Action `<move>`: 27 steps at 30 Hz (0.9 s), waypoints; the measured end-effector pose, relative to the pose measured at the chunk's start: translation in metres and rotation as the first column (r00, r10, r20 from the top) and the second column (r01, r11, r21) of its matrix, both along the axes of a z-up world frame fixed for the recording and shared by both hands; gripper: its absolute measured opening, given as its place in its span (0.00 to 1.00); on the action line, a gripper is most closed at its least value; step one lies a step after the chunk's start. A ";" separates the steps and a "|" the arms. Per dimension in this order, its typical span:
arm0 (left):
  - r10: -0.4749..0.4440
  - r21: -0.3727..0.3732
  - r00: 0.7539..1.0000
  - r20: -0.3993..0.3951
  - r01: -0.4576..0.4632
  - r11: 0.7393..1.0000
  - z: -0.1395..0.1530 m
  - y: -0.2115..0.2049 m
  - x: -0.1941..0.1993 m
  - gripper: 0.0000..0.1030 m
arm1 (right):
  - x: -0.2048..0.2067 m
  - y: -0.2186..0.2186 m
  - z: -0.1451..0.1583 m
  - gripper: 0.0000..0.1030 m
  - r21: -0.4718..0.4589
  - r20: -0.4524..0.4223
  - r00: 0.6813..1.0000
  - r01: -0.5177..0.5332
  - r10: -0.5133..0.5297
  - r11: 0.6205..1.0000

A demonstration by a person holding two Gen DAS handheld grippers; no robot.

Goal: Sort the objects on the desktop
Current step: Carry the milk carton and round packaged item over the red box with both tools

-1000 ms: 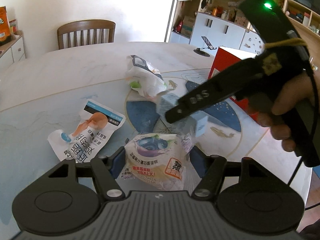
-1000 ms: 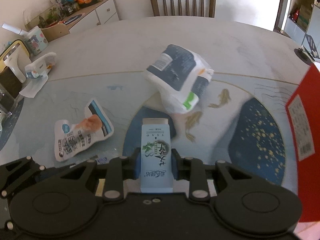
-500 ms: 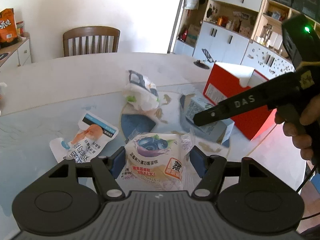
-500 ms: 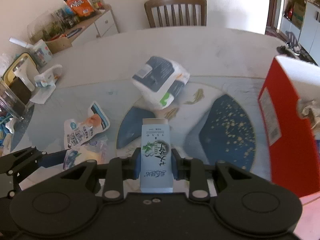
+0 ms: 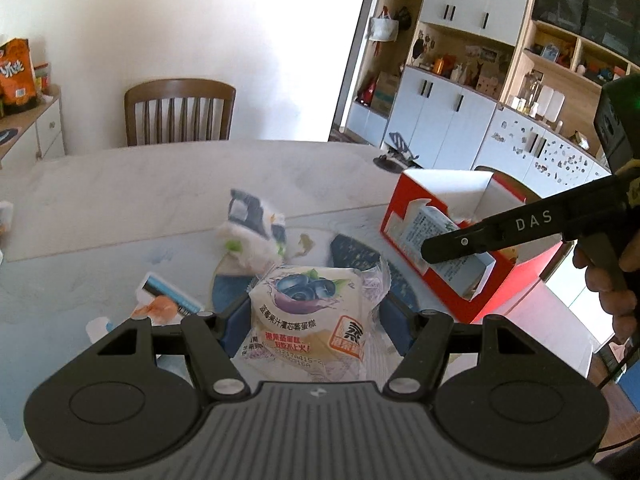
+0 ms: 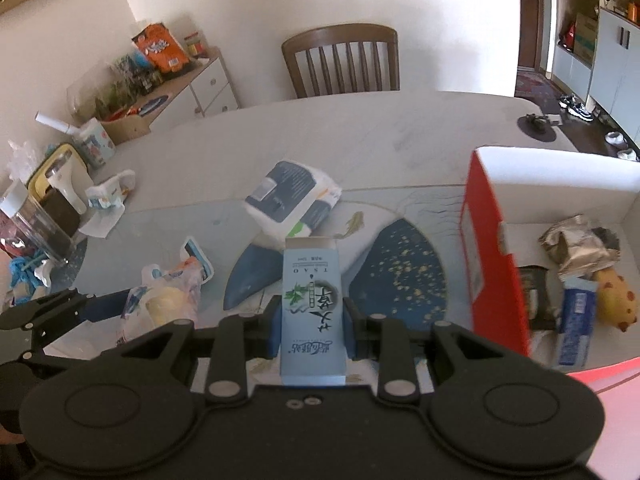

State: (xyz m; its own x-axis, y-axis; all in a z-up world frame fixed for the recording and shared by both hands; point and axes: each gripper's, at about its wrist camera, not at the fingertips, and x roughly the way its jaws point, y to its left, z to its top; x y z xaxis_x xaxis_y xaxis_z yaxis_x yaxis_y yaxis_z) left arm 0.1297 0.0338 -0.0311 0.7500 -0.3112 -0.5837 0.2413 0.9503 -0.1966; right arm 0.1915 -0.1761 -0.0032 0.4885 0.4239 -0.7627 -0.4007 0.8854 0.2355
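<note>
Left gripper (image 5: 310, 312) clamped on a blueberry cake packet (image 5: 308, 312) above the table (image 5: 120, 184), right gripper (image 6: 311, 320) clenched on a light-blue toothpaste carton (image 6: 311, 312), raised beside the open red box (image 6: 494, 256), tissue pack (image 6: 292, 196) lying behind

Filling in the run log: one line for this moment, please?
left gripper: shut on blueberry cake packet | right gripper: shut on blue carton | red box: open, partly filled

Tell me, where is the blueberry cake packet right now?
The blueberry cake packet is clamped in the left gripper, centre of the left wrist view, with the red box to its right.
</note>
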 end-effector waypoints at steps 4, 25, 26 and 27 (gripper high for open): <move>-0.001 0.003 1.000 0.013 0.001 1.000 0.010 -0.013 0.003 0.66 | 0.003 -0.015 0.011 0.27 0.005 0.026 1.000 0.002 -0.002 1.000; -0.042 0.033 0.998 0.050 0.040 0.999 0.033 -0.101 0.042 0.66 | 0.033 -0.110 0.019 0.27 0.020 0.061 0.996 0.060 -0.062 0.998; -0.044 0.034 0.998 0.051 0.043 0.999 0.033 -0.106 0.044 0.66 | 0.035 -0.115 0.019 0.27 0.024 0.062 0.996 0.064 -0.065 0.998; -0.048 0.037 0.998 0.052 0.046 0.998 0.034 -0.112 0.046 0.66 | 0.037 -0.120 0.019 0.27 0.026 0.063 0.996 0.067 -0.069 0.997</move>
